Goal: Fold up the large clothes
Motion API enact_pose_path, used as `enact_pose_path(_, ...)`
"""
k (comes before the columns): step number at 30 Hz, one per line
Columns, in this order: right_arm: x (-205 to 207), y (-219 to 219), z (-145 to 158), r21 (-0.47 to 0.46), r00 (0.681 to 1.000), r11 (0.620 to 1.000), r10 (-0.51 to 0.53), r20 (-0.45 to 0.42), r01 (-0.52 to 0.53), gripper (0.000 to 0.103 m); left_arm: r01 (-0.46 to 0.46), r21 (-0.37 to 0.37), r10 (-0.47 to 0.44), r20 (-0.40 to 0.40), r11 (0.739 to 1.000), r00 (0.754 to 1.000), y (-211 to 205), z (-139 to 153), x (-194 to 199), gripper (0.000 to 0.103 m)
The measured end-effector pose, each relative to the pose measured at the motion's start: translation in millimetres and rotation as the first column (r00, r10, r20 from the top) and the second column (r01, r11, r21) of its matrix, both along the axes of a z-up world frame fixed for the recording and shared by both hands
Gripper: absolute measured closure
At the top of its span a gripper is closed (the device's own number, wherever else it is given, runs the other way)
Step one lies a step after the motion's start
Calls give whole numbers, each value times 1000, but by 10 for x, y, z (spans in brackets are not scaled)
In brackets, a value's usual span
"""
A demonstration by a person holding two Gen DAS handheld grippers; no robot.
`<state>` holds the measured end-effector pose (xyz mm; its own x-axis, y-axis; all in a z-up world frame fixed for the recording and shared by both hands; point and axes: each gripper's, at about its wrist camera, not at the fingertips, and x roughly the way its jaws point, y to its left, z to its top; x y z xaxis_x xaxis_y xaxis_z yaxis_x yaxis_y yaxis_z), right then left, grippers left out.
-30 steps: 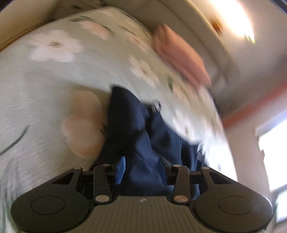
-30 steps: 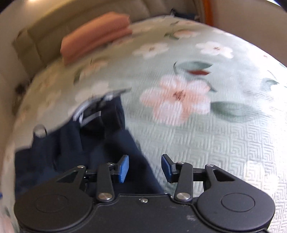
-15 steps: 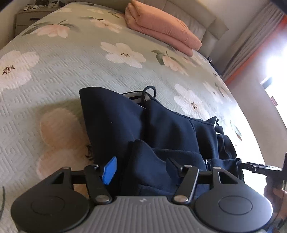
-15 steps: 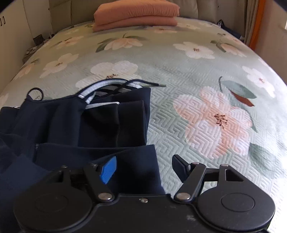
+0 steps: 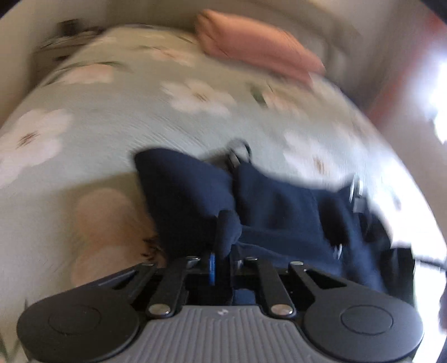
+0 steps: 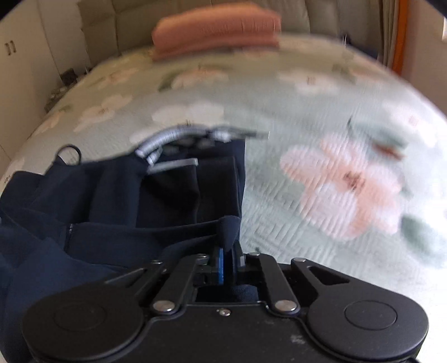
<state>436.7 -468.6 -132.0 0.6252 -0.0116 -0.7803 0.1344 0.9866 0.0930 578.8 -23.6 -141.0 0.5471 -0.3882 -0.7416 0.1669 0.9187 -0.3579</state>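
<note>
A navy blue garment (image 5: 279, 212) lies partly folded on the floral bedspread (image 5: 117, 139). It also shows in the right wrist view (image 6: 117, 201), with a grey-white drawstring waistband (image 6: 162, 142) at its far edge. My left gripper (image 5: 223, 257) is shut on a bunched near corner of the garment. My right gripper (image 6: 227, 257) is shut on the other near corner, at the garment's right edge. Both views are blurred by motion.
A folded pink blanket (image 5: 257, 53) lies at the head of the bed, also in the right wrist view (image 6: 218, 30). A padded headboard (image 6: 195, 11) stands behind it. Bare bedspread (image 6: 335, 178) stretches to the right of the garment.
Half a second ago both grippers were open over the garment's near edge. Both have closed on its corners, and both views now blur with movement.
</note>
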Motion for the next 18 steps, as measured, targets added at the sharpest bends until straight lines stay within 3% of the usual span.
enact_pose_path(2, -123, 41, 247, -40, 997, 999, -3, 74, 6, 97, -83, -120, 89, 45, 989, 995, 243, 206, -125, 98)
enact_pose_path(4, -183, 62, 499, -58, 988, 998, -4, 156, 13, 97, -117, -184, 138, 109, 976, 984, 360, 394, -218, 98)
enact_pose_path(8, 42, 84, 844, -126, 954, 992, 15, 300, 23, 97, -141, -212, 186, 207, 967, 961, 398, 567, -32, 98)
enact_pose_path(12, 572, 85, 760, -150, 936, 987, -3, 352, 60, 97, -199, -216, 245, 213, 956, 946, 367, 396, 436, 97)
enact_pose_path(14, 919, 86, 431, -176, 949, 978, -54, 312, 113, 94, -231, -112, 250, 201, 966, 947, 300, 65, 697, 93)
enact_pose_path(15, 1111, 69, 185, -206, 965, 970, -80, 248, 133, 85, -245, -53, 251, 165, 968, 954, 274, -153, 823, 93)
enact_pose_path(16, 1331, 29, -107, -227, 988, 966, -96, 120, 121, 84, -251, -13, 251, 81, 968, 965, 274, -364, 935, 93)
enact_pose_path(17, 1493, -32, -357, -221, 993, 969, -115, -18, 108, 85, -264, -25, 265, 7, 964, 964, 320, -528, 965, 93)
enact_pose_path(18, 1535, -102, -486, -190, 986, 975, -133, -97, 113, 84, -270, -63, 270, -9, 961, 963, 385, -576, 929, 93)
